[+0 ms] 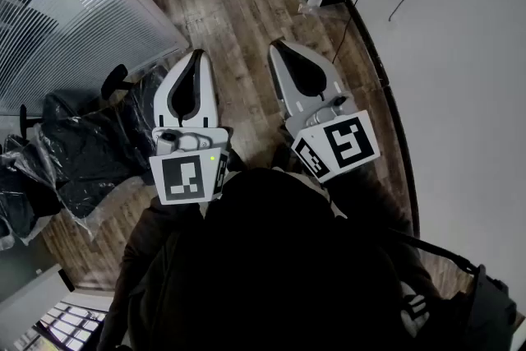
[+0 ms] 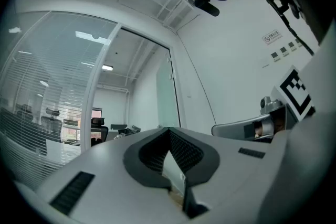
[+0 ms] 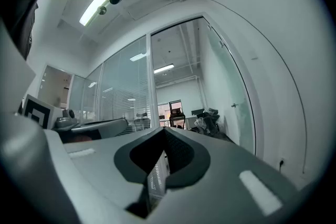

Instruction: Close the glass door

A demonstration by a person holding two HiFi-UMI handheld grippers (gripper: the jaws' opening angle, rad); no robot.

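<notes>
Standing over wood floor (image 1: pixel 238 4): left gripper (image 1: pixel 196 55), right gripper (image 1: pixel 276 47), both closed, empty; glass door (image 3: pixel 231 97) open along white wall (image 1: pixel 460 53).

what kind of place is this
Most likely an office: glass partitions with blinds, plastic-wrapped chairs on a wood floor, and a glass door.
</notes>
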